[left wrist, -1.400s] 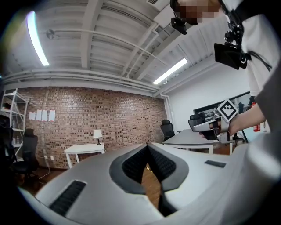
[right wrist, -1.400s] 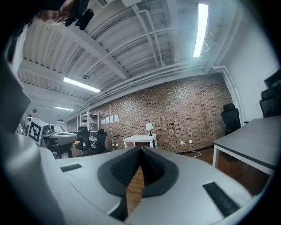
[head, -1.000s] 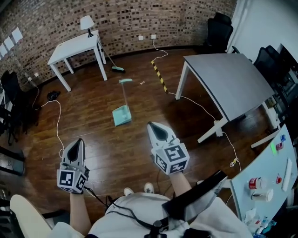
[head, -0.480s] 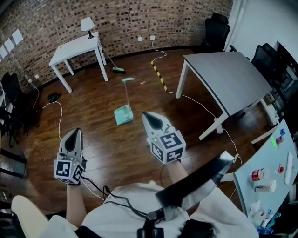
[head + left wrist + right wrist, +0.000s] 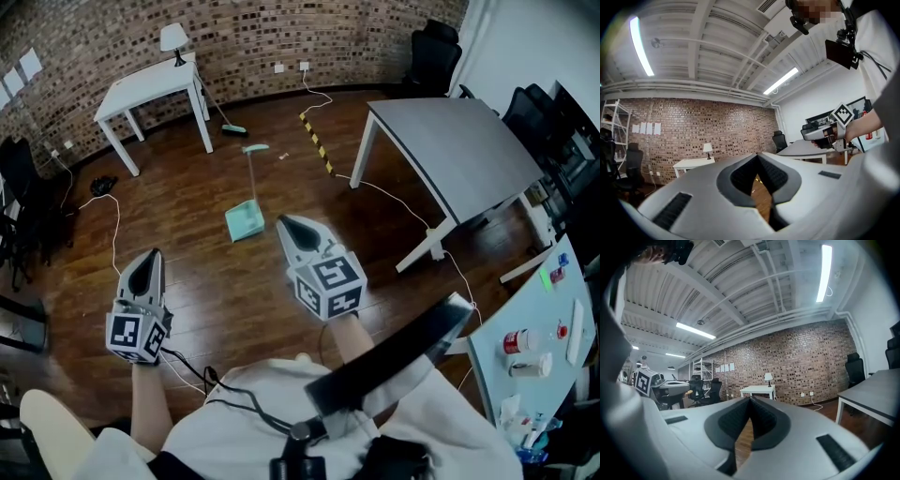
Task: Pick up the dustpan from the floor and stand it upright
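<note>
Plainly, the mint-green dustpan [image 5: 242,223] lies on the wooden floor [image 5: 178,202], ahead of the person, its long thin handle pointing away toward the white table [image 5: 150,86]. The left gripper [image 5: 150,256] and right gripper [image 5: 284,223] are held level, jaws pressed together on nothing. It is probably light, stiff plastic, though at this range that is hard to confirm. The slim handle offers the surest hold, as the smooth pan could slip.

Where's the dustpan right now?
In the head view, left of centre, the teal dustpan sits on the wooden floor between the white table and the grey table. It is just ahead of the right gripper, untouched.
</note>
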Tool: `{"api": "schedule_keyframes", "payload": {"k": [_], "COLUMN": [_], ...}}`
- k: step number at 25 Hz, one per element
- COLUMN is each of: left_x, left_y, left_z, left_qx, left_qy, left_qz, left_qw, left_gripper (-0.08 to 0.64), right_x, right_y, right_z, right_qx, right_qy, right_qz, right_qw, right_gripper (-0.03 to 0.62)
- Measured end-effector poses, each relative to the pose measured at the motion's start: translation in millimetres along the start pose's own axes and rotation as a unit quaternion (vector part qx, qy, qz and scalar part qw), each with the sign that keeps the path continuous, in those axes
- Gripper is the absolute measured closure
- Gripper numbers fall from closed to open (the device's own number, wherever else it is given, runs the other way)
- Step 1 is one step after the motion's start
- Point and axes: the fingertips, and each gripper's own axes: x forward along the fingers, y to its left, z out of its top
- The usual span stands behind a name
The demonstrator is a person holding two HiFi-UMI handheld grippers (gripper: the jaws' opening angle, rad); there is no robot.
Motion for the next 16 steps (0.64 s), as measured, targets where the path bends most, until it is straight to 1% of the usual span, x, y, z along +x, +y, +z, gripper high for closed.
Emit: {"api": "schedule_keyframes", "payload": {"k": [10, 16], "left_x": [-2, -8], "left_y": [-1, -9], "left_z": [-2, 1], "left_qx": [-0.003, -0.002], "left_qy": [-0.001, 0.000], "left_qz": [-0.004, -0.008], "left_qw": [1.0000, 1.0000], "left_gripper": [0.561, 0.561], "right_x": [0, -10], "right_y": [5, 7], "right_z": [0, -1], "right_qx": [0.000, -0.001], "right_qy": [0.001, 0.002], "right_qz": [-0.003, -0.001], "right_qw": [1.000, 1.000], "right_gripper": [0.615, 0.615]}}
